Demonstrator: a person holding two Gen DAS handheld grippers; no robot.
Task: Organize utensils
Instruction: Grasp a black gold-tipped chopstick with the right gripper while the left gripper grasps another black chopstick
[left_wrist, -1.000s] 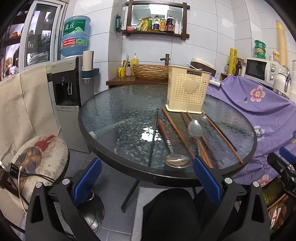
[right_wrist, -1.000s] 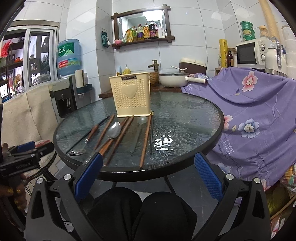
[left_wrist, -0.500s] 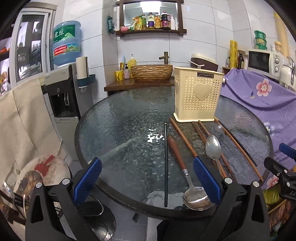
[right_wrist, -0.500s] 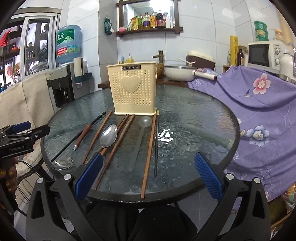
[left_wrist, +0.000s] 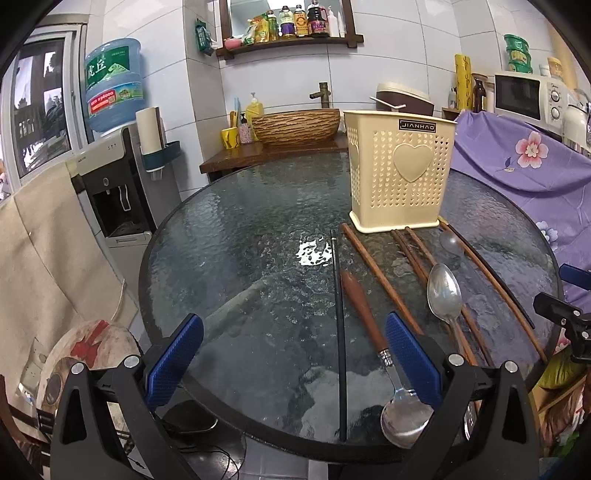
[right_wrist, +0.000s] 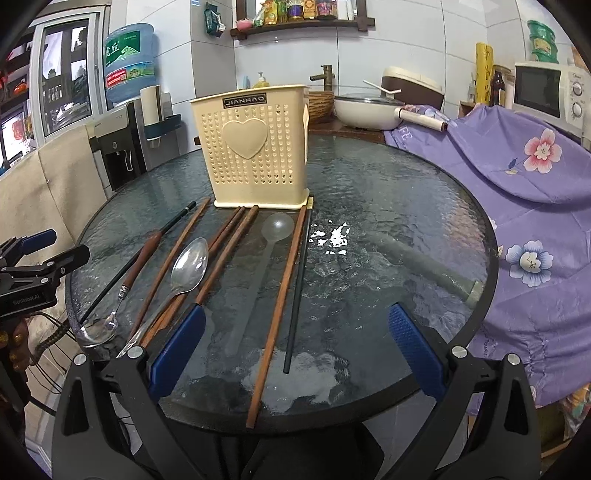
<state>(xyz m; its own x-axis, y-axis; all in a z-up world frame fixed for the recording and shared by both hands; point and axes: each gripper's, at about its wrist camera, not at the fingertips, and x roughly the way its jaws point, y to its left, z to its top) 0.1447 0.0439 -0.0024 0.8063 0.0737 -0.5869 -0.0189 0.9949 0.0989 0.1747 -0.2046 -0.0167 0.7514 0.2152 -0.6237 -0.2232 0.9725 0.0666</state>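
Note:
A cream perforated utensil holder (left_wrist: 400, 171) (right_wrist: 258, 147) stands upright on the round glass table (left_wrist: 240, 229) (right_wrist: 388, 206). In front of it lie several brown chopsticks (right_wrist: 279, 291), a black chopstick (left_wrist: 338, 314) (right_wrist: 297, 284), a wooden-handled spoon (left_wrist: 364, 312) (right_wrist: 138, 260), a steel spoon (left_wrist: 445, 291) (right_wrist: 188, 266) and a clear plastic spoon (right_wrist: 275, 227). My left gripper (left_wrist: 293, 360) is open and empty over the table's near edge, above the black chopstick. My right gripper (right_wrist: 295, 347) is open and empty over the near ends of a brown and a black chopstick.
A purple floral cloth (right_wrist: 517, 166) covers furniture on the right. A water dispenser (left_wrist: 118, 177) stands to the left, with a beige draped chair (left_wrist: 40, 240) beside it. A wooden counter with a basin (left_wrist: 295, 125) is behind the table.
Both grippers have moved forward and closer to the table, now reaching over its near edge. The utensils and holder have not moved.

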